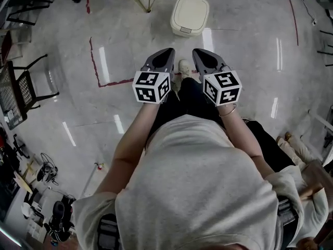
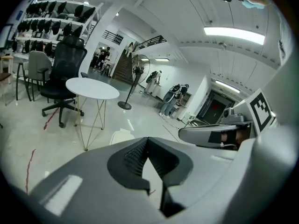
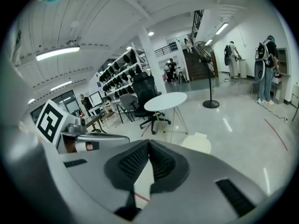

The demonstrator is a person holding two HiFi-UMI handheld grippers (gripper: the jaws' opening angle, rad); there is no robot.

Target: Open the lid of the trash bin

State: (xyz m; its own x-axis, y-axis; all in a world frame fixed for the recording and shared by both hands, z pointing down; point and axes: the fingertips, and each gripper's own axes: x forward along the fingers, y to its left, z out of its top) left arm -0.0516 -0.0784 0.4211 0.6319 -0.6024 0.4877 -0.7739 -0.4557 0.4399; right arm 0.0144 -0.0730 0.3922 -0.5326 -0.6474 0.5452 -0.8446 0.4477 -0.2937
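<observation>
A cream trash bin (image 1: 190, 14) stands on the pale floor ahead of me with its lid down. Its top also peeks over the jaws as the bin (image 2: 122, 136) in the left gripper view and the bin (image 3: 199, 143) in the right gripper view. My left gripper (image 1: 169, 51) and right gripper (image 1: 196, 51) are held side by side at waist height, well short of the bin and pointing toward it. The left gripper (image 2: 147, 138) is shut with nothing in it. Likewise the right gripper (image 3: 149, 142) has its tips touching and holds nothing.
A round white table (image 2: 92, 87) on thin legs stands beyond the bin, with a black office chair (image 2: 65, 71) behind it. Red tape lines (image 1: 95, 66) mark the floor. Black chairs (image 1: 21, 90) and clutter line the left side. People stand far off by the stairs.
</observation>
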